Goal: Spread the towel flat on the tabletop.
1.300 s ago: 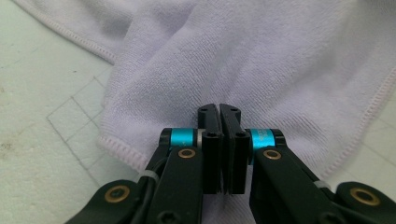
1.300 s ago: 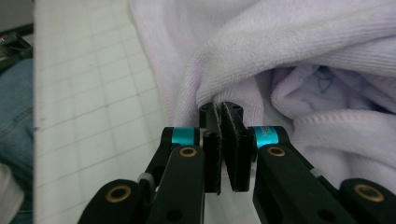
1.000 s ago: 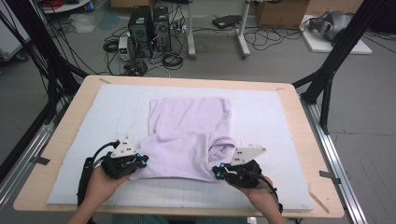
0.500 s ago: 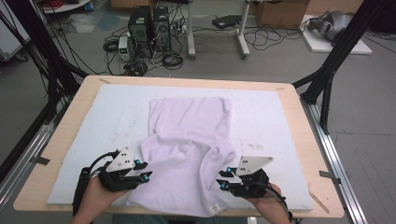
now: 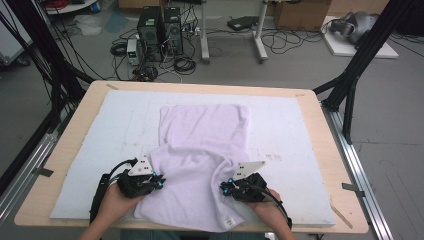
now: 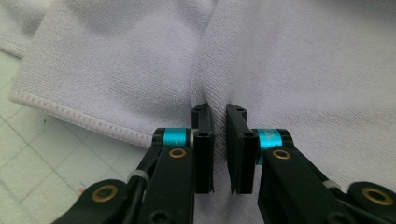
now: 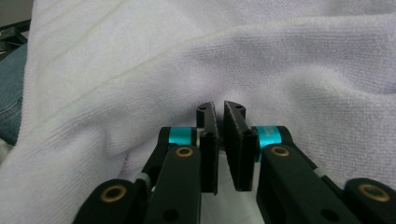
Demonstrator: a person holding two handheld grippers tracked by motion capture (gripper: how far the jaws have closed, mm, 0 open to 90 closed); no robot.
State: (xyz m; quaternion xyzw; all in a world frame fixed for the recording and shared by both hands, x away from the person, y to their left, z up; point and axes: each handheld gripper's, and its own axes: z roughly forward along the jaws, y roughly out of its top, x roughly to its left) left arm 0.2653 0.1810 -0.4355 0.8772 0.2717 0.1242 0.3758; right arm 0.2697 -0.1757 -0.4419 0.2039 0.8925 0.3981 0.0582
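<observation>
a pale lilac towel (image 5: 202, 160) lies on the white mat (image 5: 90, 150) in the middle of the high view, its near half bunched and draped toward the bottom edge. the left gripper (image 5: 159, 182), lower left, has just been closing its jaws and pinches a fold of cloth. the right gripper (image 5: 225, 187), lower right of centre, has likewise been closing and nips a ridge of the towel.

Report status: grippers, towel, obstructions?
Left gripper and right gripper just closed, pinching pale lilac terry towel. Near edge hangs over table front. Nothing obstructing.
</observation>
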